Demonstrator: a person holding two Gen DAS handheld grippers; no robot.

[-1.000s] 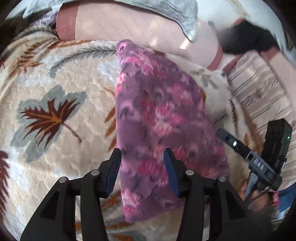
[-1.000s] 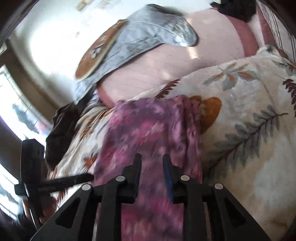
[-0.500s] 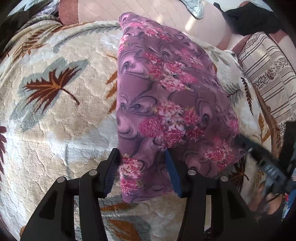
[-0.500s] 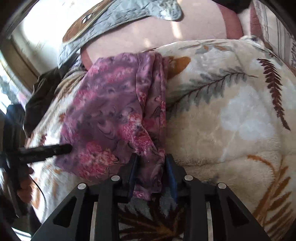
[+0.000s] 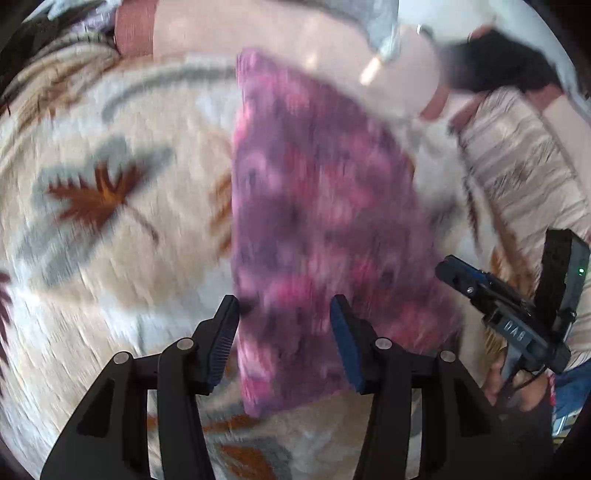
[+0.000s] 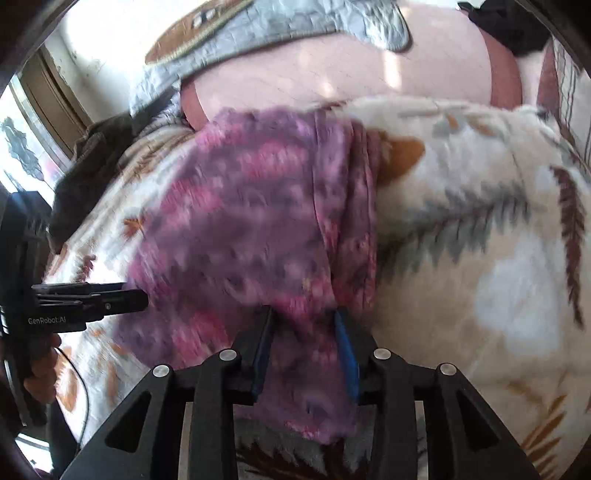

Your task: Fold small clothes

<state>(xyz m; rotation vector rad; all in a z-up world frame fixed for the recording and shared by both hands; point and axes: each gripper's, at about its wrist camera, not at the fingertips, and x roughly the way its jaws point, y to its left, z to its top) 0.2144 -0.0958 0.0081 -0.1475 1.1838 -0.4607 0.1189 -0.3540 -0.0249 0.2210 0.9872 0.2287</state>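
The purple floral garment [image 5: 325, 221] lies folded on the leaf-print blanket [image 5: 110, 258]. The left gripper [image 5: 284, 314] hovers released; the right gripper [image 6: 303, 328], just opening, straddles its edge.

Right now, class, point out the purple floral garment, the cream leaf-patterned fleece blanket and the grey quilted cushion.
purple floral garment [image 5: 325, 206]: left wrist view, middle of the cloth.
cream leaf-patterned fleece blanket [image 6: 480, 280]: right wrist view, bare stretch right of the garment.
grey quilted cushion [image 6: 314, 18]: right wrist view, its grey quilted face.
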